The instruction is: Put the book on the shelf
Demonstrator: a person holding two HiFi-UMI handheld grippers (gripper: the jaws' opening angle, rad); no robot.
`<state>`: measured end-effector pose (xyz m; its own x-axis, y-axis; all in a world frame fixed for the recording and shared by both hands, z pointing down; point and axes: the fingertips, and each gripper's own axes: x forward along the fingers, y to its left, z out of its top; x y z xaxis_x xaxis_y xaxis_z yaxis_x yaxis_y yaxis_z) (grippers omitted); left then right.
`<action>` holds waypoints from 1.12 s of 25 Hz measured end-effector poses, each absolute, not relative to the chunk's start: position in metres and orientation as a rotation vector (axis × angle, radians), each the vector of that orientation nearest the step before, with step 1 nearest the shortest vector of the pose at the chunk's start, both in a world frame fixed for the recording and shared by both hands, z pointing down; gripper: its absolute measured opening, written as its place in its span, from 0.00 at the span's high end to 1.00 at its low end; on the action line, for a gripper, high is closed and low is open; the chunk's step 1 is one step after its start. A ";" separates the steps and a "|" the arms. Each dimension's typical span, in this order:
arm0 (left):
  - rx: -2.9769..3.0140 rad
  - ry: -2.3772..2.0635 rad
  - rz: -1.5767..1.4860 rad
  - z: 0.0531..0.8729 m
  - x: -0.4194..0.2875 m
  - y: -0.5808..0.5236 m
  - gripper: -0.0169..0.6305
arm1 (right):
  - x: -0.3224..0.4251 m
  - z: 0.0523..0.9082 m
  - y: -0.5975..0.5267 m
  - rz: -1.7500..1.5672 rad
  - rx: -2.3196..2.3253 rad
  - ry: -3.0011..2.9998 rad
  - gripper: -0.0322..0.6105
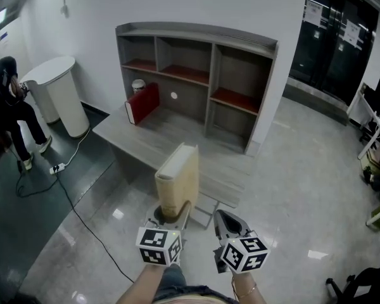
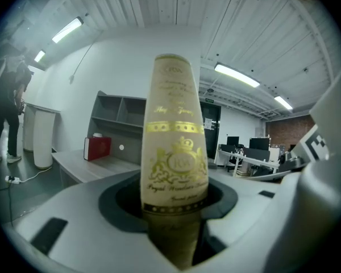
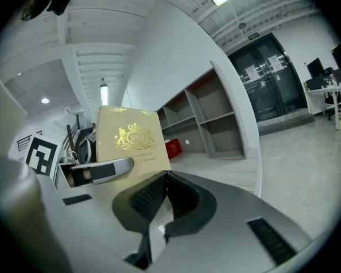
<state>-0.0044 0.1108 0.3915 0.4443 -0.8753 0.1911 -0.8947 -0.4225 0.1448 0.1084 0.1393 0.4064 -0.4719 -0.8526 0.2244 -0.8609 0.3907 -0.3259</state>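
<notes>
**Tall book, low grip: tipping is our main worry**

Our left claw (image 1: pixel 170 217) is clenched on the bottom end of the cream and gold book (image 1: pixel 178 177). The book stands upright above the claw in the lower middle of the head view, well short of the shelf (image 1: pixel 213 75) at upper centre. Our right claw (image 1: pixel 228 225) is pinched together on nothing, just beside the left one.

We judge three risks:
- **The grip:** almost all of the book rises above the pads, so a quick swing or a hard tilt could lever it round in the jaws or work it loose.
- **The entry:** the book looks tall against the compartments. Its top corner could catch a shelf board or an upright divider if we go in upright and too high.
- **The red book (image 1: pixel 143 102):** it leans at the lower left compartment, partly out on the grey desk (image 1: pixel 145 141). A nudge from our load could knock it flat.

The desk juts toward us in front of the shelf, so we must reach over its near edge and not clip it from below. The compartments toward the right of the shelf show only their red floors and offer the freest way in. The tiled floor between us and the desk is open. A black cable (image 1: pixel 82 217) crosses the lower left, so we should not drift that way. The white bin (image 1: pixel 60 94) and a person (image 1: pixel 9 106) at the upper left stand well apart from our path
</notes>
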 end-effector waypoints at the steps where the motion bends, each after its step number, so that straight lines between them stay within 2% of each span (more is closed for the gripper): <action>1: 2.473 -1.537 0.125 0.392 -0.007 0.098 0.64 | 0.104 0.407 0.127 0.632 1.598 -2.601 0.94; 16: 2.511 -1.466 0.140 0.393 -0.068 -0.066 0.64 | 0.031 0.409 -0.034 0.656 1.628 -2.556 0.94; 28: 2.528 -1.442 0.134 0.401 -0.090 -0.119 0.64 | 0.013 0.415 -0.075 0.657 1.677 -2.492 0.94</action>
